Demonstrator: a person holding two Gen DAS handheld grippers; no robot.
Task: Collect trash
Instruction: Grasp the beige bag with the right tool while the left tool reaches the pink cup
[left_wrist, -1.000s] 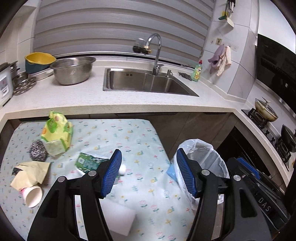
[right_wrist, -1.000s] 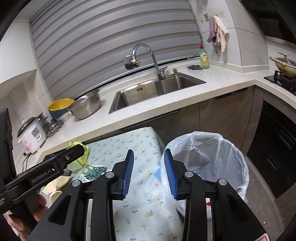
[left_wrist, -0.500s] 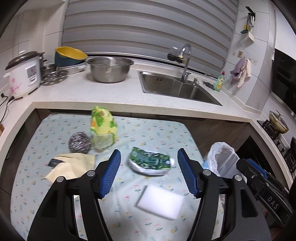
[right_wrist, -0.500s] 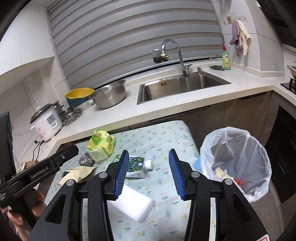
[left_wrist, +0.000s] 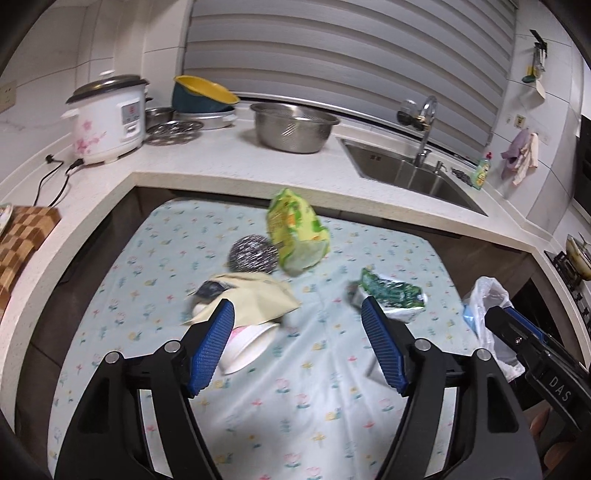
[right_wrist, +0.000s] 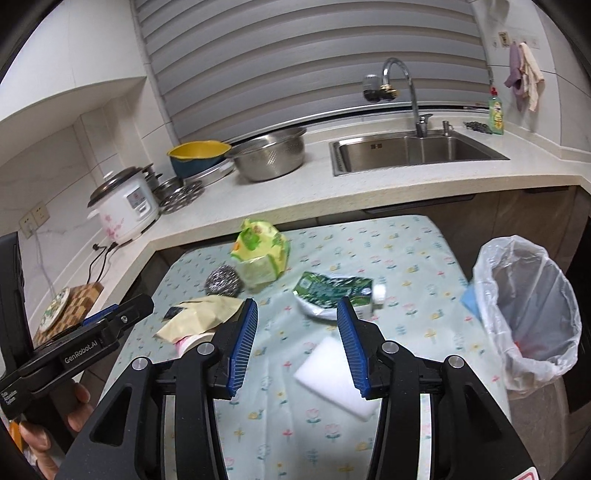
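Trash lies on a flowered table (left_wrist: 295, 387): a yellow-green bag (left_wrist: 295, 232) (right_wrist: 260, 253), a steel scourer (left_wrist: 253, 254) (right_wrist: 223, 282), a beige paper envelope (left_wrist: 251, 299) (right_wrist: 201, 317) over a paper cup (left_wrist: 247, 345) (right_wrist: 192, 341), a green wrapper on white packaging (left_wrist: 393, 293) (right_wrist: 332, 290) and a white sponge block (right_wrist: 332, 373). My left gripper (left_wrist: 297, 345) is open and empty above the table, its left pad next to the cup. My right gripper (right_wrist: 297, 345) is open and empty, near the wrapper and sponge. The lined trash bin (right_wrist: 528, 314) (left_wrist: 487, 306) stands right of the table.
A countertop (right_wrist: 369, 192) wraps behind the table with a rice cooker (left_wrist: 107, 118), steel colander (left_wrist: 293, 127), yellow bowl (left_wrist: 203, 98) and sink (right_wrist: 413, 149). A checkered board (left_wrist: 22, 243) lies at the left. A stove (left_wrist: 576, 258) is at the far right.
Both grippers have swung left, from the bin toward the trash on the table. The right gripper's jaws have opened wider. The left gripper now sits by the envelope and cup.
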